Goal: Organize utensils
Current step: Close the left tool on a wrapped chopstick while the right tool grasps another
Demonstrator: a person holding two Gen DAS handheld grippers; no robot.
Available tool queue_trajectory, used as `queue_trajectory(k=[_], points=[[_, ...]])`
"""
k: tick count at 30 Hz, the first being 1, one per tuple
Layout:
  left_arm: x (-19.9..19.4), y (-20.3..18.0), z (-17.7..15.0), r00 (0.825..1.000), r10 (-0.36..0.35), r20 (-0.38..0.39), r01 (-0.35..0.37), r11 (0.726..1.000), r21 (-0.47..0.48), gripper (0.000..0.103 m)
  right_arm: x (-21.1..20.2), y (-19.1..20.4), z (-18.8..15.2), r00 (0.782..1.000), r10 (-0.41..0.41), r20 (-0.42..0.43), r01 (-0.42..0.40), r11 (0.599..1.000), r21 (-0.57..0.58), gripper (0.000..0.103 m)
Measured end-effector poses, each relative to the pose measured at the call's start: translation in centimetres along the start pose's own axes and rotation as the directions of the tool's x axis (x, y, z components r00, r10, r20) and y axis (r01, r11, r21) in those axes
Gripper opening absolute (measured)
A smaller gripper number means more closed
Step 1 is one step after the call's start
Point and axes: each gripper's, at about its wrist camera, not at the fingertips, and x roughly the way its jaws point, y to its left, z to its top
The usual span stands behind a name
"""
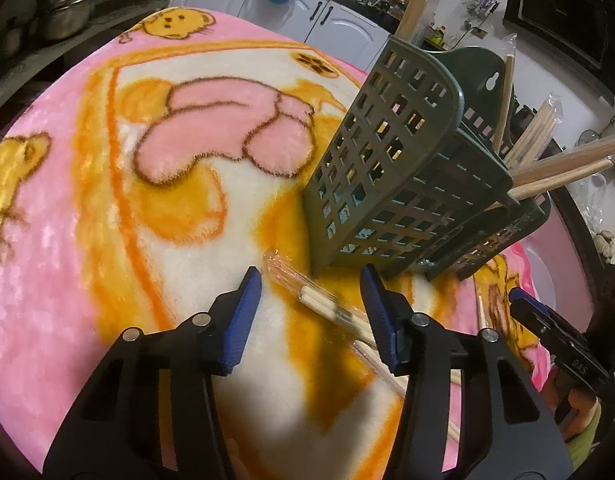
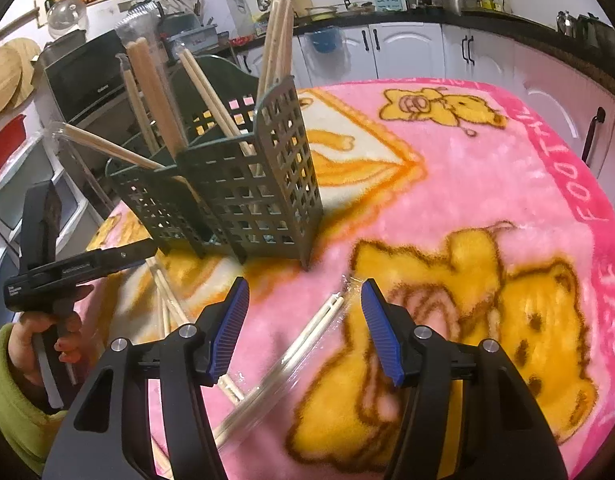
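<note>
Straddling wrapped chopsticks [image 1: 331, 304], left hand-held gripper [image 1: 311, 296] (seemingly untouching).

We are in a home kitchen. White cabinet doors [image 2: 419, 46] with dark handles run under a dark countertop [image 2: 387, 16] crowded with bottles and jars. A black oven [image 2: 87, 80] stands to one side, steel pots [image 1: 67, 12] are stacked on a shelf, and a pink cartoon-bear blanket [image 2: 487, 208] covers the table.
</note>
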Motion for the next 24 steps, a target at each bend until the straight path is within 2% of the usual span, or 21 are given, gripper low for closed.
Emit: queue_trajectory(k=[7,12,18,24], points=[[0.2,0.1,0.0,1.000,0.008,-0.002,-0.008,1.000,0.003,0.024,1.8,-0.7,0.0,0.998,-0.016,-0.055,0.018,0.999,0.032,0.056],[0.3,0.3,0.0,1.000,-0.001,-0.005,0.001,1.000,-0.005,0.022,3.1,-1.6,0.0,0.996,-0.021,-0.082,0.027,0.996,0.080,0.055],[0.5,0.6,0.1,1.000,-0.013,-0.007,0.013,1.000,-0.011,0.021,3.8,-2.0,-0.2,0.996,-0.035,-0.086,0.043,0.995,0.089,0.043],[0.7,0.5,0.0,1.000,-0.024,-0.014,0.024,1.000,-0.009,0.014,3.8,-1.5,-0.5,0.992,-0.097,-0.076,0.100,0.994,0.032,0.027]])
